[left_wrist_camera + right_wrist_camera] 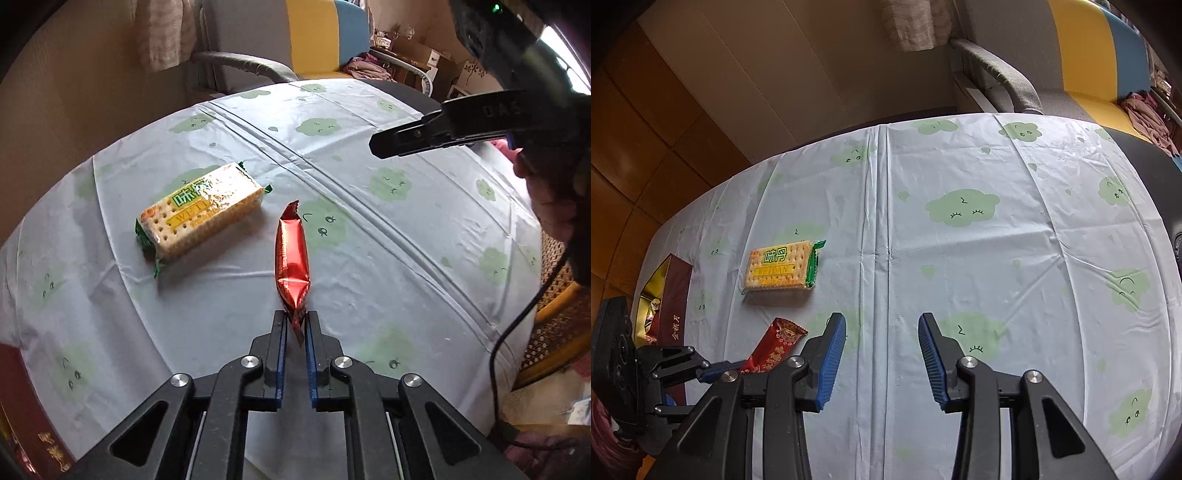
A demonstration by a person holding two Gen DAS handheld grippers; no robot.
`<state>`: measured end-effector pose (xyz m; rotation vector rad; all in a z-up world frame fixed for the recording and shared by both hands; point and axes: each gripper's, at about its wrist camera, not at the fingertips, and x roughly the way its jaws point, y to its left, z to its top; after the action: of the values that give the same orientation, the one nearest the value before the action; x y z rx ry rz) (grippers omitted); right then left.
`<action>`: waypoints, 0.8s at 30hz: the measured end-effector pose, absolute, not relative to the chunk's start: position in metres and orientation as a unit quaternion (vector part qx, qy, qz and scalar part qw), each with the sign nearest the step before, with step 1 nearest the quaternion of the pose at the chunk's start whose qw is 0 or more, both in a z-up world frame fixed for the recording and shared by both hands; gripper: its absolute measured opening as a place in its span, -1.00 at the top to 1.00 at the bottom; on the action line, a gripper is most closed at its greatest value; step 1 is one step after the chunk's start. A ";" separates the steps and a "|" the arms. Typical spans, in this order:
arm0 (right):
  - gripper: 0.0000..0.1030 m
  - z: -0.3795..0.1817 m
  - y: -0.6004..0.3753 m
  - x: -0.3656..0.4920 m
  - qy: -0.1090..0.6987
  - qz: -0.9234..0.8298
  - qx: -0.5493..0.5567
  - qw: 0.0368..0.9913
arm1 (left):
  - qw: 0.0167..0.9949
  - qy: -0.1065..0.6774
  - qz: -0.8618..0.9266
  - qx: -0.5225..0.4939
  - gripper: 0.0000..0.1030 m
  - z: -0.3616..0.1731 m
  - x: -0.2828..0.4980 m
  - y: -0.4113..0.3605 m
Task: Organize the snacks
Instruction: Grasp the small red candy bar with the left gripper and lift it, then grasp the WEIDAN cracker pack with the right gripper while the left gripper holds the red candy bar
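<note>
Cloud-printed plastic cloth covers the table [960, 258]. At its left edge sits a dark red gift box [674, 295], open, with wrapped items inside. Beyond it lies the cracker pack [199, 210], stiff but crumbly, best gripped across its short sides. The left gripper [296, 321] pinches the red foil snack packet [291, 258] by its crimped end; light, slick, it dangles forward. The right gripper [882, 332] hovers wide apart, holding nothing.

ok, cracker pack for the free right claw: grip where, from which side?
Right claw is open. Cracker pack lies flat on the tablecloth, clear of the red snack. Probably come from above, pinching across its short width mid-length, not the crimped ends.
</note>
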<state>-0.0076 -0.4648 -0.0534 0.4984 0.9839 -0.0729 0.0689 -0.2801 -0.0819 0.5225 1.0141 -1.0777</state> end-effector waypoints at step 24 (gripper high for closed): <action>0.19 -0.052 -0.434 -0.002 0.475 0.021 0.179 0.861 | 0.758 0.466 -0.400 0.219 0.59 -0.094 0.075 -0.287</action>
<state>-0.0020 -0.4339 -0.0521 0.3763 0.9973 0.0430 0.0750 -0.2869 -0.0938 0.4761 1.0148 -0.8725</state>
